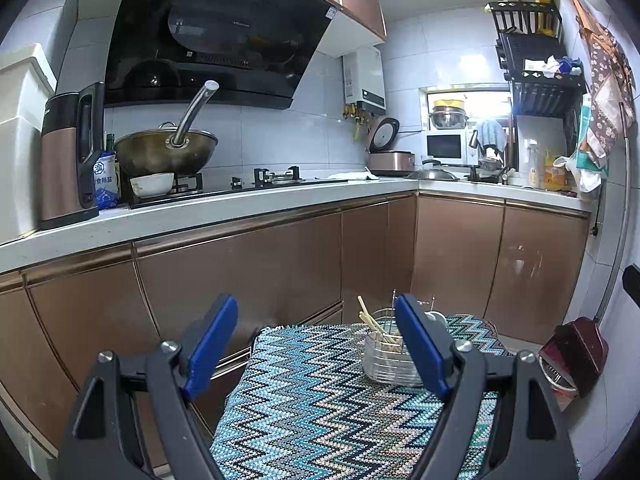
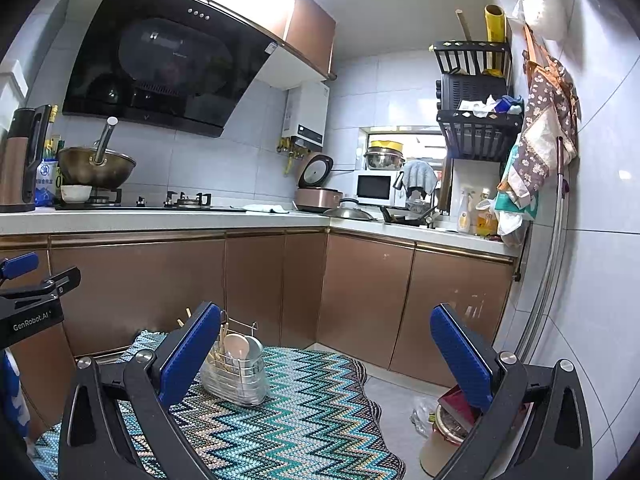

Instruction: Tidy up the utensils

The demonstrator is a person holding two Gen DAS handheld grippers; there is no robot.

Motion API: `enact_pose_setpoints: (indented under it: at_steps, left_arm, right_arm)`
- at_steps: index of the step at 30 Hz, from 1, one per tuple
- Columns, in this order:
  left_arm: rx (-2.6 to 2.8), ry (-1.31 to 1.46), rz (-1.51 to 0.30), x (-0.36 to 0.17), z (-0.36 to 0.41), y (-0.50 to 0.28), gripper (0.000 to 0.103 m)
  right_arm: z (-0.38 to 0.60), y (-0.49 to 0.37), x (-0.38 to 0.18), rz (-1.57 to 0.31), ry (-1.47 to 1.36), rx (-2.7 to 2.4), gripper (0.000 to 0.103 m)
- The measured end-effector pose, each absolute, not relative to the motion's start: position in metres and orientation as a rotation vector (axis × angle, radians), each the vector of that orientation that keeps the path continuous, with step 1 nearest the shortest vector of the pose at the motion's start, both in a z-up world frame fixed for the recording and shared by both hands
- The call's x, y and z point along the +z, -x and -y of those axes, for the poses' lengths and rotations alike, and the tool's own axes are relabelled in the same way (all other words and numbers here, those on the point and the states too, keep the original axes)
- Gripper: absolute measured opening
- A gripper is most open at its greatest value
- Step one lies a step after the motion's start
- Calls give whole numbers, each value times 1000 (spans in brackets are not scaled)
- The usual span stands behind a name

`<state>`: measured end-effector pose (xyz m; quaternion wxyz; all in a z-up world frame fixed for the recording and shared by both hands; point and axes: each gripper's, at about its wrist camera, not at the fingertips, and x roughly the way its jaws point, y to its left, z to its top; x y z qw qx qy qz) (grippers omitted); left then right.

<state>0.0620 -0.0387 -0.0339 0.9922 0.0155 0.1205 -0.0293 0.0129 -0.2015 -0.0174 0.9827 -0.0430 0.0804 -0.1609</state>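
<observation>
Where wok (image 1: 166, 152) sits, clutter.

Both cameras sit low on the hand-held grippers and look forward along the blue fingers, tilted slightly downward, into the kitchen corner.

The left wrist view looks from the left side; its fingers (image 1: 216, 344) frame a zigzag-patterned cloth (image 1: 312, 400) with the wire utensil holder (image 1: 386, 360) close at the right finger.

The right wrist view stands further right, so the same holder (image 2: 236, 376) lies beside its left finger, and the other gripper's body (image 2: 32, 300) shows at the left edge.

Both views share the cloth, the holder, the brown cabinets, the counter (image 1: 240, 208) (image 2: 200, 218), the range hood (image 1: 216, 36) (image 2: 168, 68) and the microwave (image 1: 446, 148) (image 2: 376, 187).
</observation>
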Motion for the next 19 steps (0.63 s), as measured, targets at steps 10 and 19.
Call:
enact_pose_setpoints:
  at_steps: [10,19]
  left_arm:
    - [-57,-20,-244,-34,34,-59,80]
    - [-51,-15,-246,-32,28,-58,80]
  right_arm:
    - [199,-11,-14,-156,86,-322,103]
    - [196,-10,-11,-149,93,-317,103]
